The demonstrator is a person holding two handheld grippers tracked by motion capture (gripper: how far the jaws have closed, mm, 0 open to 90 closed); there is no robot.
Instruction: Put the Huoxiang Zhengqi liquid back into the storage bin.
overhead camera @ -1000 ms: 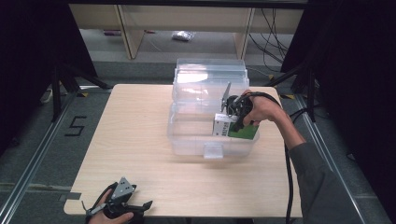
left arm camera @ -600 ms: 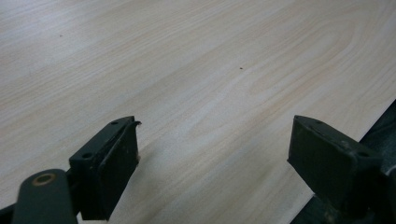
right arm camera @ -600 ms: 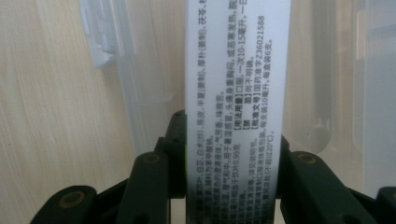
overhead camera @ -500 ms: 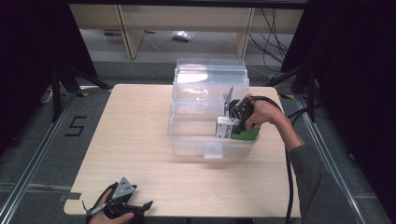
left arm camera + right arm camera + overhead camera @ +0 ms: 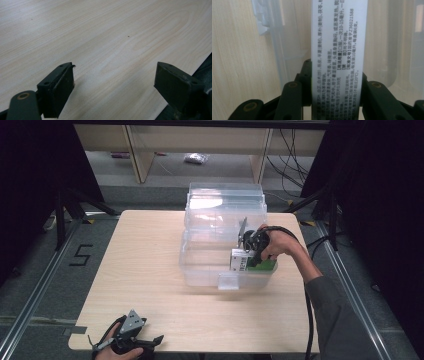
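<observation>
Right gripper (image 5: pixel 246 256) clamped on medicine box (image 5: pixel 338 57), long axis pointing down into clear bin (image 5: pixel 200 270); left gripper (image 5: pixel 113 92) open, idle, well apart.

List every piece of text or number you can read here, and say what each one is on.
"5": black marking on the floor left of the table.
"Z36021588", within a line of Chinese print: white face of the box held in the right tool.
"10-15": same face.
The other Chinese print there is too blurred to read reliably.
</observation>
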